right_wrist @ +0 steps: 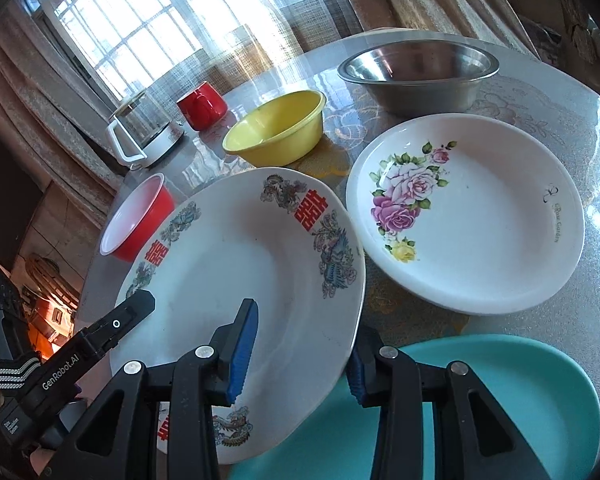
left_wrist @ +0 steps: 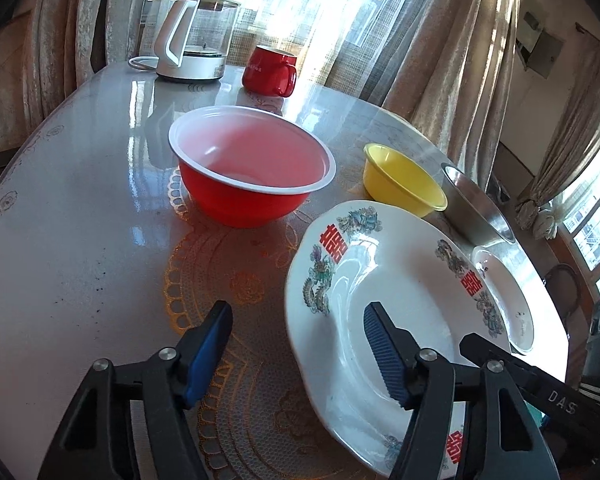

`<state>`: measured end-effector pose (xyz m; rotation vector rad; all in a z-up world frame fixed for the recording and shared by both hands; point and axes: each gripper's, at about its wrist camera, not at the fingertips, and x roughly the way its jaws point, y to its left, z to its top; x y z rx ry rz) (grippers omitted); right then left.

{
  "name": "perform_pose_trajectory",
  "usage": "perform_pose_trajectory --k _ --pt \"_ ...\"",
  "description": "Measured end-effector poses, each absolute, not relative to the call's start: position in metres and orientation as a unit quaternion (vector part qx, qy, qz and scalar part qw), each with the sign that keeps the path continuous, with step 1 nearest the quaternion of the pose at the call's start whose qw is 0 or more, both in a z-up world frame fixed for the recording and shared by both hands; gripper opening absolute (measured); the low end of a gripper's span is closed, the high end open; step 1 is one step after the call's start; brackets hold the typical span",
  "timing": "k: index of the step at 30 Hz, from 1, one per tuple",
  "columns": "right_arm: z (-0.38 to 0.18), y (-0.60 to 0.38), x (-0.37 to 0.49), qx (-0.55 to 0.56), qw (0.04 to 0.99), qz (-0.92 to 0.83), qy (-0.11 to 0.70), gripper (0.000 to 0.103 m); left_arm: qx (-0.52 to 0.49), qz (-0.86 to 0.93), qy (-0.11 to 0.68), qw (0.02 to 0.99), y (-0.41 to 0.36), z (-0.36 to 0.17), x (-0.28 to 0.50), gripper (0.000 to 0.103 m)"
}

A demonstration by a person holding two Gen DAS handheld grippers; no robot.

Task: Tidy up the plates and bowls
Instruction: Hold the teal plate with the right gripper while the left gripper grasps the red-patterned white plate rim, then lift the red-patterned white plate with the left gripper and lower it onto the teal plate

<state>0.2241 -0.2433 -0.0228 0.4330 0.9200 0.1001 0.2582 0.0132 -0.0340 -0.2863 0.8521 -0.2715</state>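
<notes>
Between both my tongs: dragon plate [right_wrist: 236,264] on surface [left_wrist: 80,208]. Right tongs [right_wrist: 300,354] straddle its right rim, grip unclear. Left tongs [left_wrist: 298,344] released, astride left rim. Right looks nearer.

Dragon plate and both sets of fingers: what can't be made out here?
- Dragon plate, right wrist view: whether the right gripper pinches its rim; one finger is behind the rim.
- Rose plate, left wrist view: mostly hidden behind the dragon plate.
- Teal plate: cut off by the edge.
</notes>
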Motion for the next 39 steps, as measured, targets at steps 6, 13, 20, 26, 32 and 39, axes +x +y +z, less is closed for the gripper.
perform_pose_trajectory --k 6,13,20,26,32,39 --pt "-0.023 -0.242 0.225 0.192 0.875 0.047 0.441 0.038 -0.138 -0.166 0.424 0.879 0.008 -0.037 0.260 0.027" --pt "-0.021 -0.240 0.219 0.180 0.879 0.051 0.439 0.032 -0.129 -0.161 0.422 0.883 0.007 -0.035 0.255 0.026" --pt "-0.008 -0.235 0.212 0.159 0.892 0.050 0.420 0.031 -0.107 -0.176 0.387 0.899 0.004 -0.022 0.244 0.026" --pt "-0.005 -0.231 0.207 0.149 0.896 0.055 0.415 0.031 -0.100 -0.178 0.387 0.899 0.003 -0.023 0.244 0.026" --pt "-0.004 -0.232 0.201 0.154 0.898 0.054 0.408 0.031 -0.090 -0.180 0.383 0.901 0.000 -0.022 0.240 0.026" --pt "0.002 -0.233 0.188 0.152 0.906 0.061 0.391 0.031 -0.080 -0.183 0.367 0.908 -0.004 -0.017 0.229 0.026"
